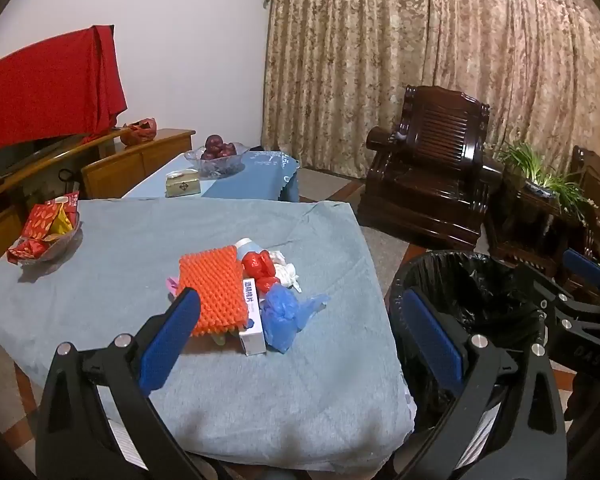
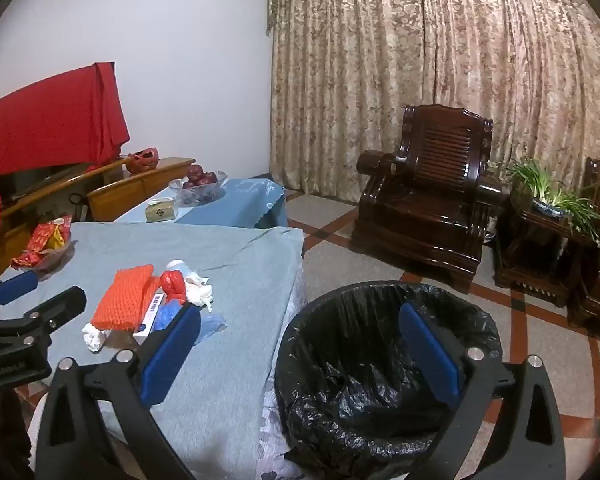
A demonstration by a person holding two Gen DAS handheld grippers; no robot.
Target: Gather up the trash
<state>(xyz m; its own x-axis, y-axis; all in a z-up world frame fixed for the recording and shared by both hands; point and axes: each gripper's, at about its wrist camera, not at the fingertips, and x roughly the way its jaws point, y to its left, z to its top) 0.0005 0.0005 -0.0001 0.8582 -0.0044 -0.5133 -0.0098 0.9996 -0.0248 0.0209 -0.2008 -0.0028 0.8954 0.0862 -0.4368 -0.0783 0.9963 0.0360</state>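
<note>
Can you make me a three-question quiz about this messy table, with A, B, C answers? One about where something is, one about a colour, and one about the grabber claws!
1. Where is the round bin with the black plastic liner?
A. On the table
B. On the floor beside the table
C. On the armchair

2. What colour is the bumpy foam fruit net?
A. Orange
B. Green
C. Purple

3. How is the left gripper?
A. Shut on a box
B. Open, holding nothing
C. Shut on a bag

Answers:
1 B, it stands on the tiles at the table's edge.
2 A, it is plainly bright orange.
3 B, its blue pads are wide apart.
</note>
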